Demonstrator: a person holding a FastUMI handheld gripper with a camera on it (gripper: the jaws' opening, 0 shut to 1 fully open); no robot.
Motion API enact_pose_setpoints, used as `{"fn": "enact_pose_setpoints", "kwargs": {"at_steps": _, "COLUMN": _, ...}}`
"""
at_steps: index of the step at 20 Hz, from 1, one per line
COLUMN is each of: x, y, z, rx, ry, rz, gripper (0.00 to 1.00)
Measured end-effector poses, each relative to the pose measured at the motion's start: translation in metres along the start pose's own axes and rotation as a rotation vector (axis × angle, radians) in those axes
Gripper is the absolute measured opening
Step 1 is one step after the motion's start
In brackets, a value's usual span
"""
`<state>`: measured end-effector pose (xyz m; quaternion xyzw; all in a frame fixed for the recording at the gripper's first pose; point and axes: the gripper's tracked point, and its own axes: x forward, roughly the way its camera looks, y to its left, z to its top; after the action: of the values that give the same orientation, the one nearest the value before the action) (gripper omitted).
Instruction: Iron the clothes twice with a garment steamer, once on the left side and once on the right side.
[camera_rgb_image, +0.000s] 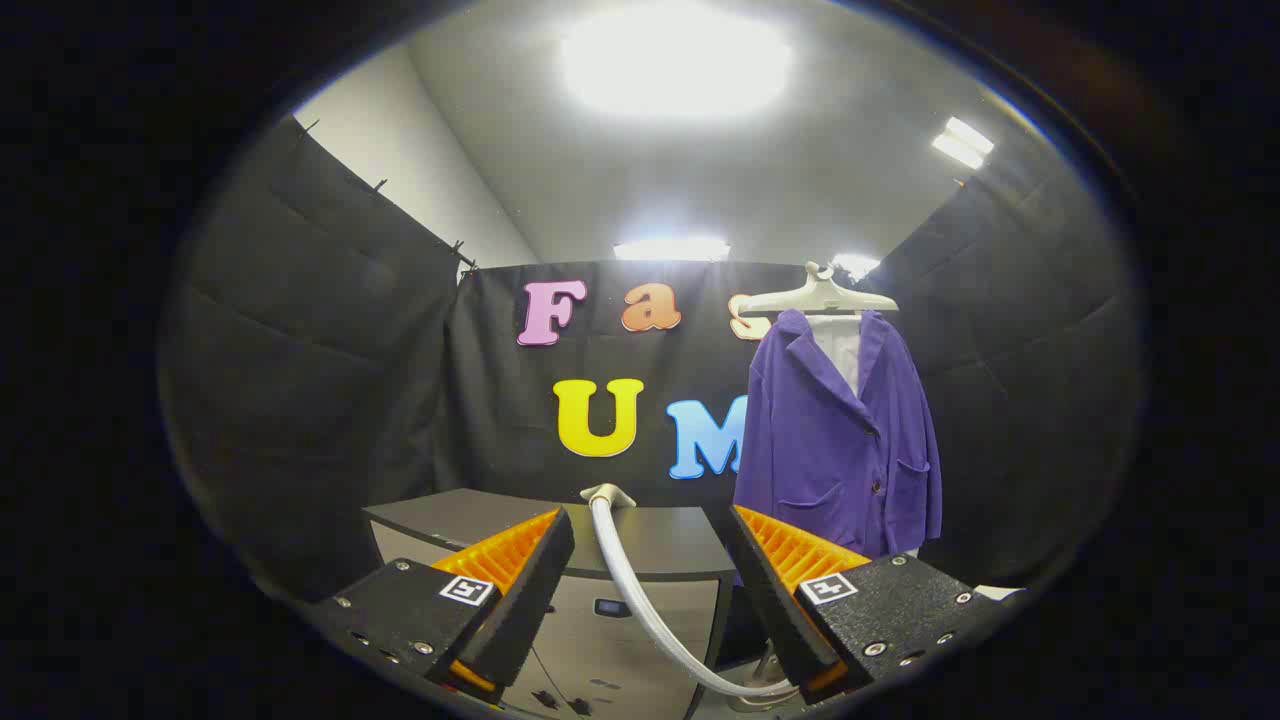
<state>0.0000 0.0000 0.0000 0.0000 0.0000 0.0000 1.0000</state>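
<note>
A dark-topped cabinet (480, 520) stood beyond the fingers against the booth's black wall, while a purple jacket (840, 440) hung on a pale hanger (818, 296) farther back, ahead of the right finger. The steamer's white hose (640, 600) curved down from the cabinet top between the fingers. The gripper (650, 530) hung wide open, holding nothing.

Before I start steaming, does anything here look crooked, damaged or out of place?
Nothing stands out. The purple jacket hangs straight on its hanger, the steamer hose runs between the open gripper fingers, untouched.
</note>
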Motion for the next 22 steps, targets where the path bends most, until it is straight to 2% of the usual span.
{"fn": "enact_pose_setpoints", "kwargs": {"at_steps": 7, "x": -0.002, "y": 0.005, "z": 0.007, "rx": 0.021, "ry": 0.003, "rz": 0.039, "gripper": 0.95}}
{"fn": "enact_pose_setpoints", "kwargs": {"at_steps": 18, "x": -0.010, "y": -0.003, "z": 0.016, "rx": -0.005, "ry": -0.002, "rz": 0.048, "gripper": 0.95}}
{"fn": "enact_pose_setpoints", "kwargs": {"at_steps": 22, "x": -0.019, "y": 0.006, "z": 0.022, "rx": 0.005, "ry": -0.001, "rz": 0.082, "gripper": 0.95}}
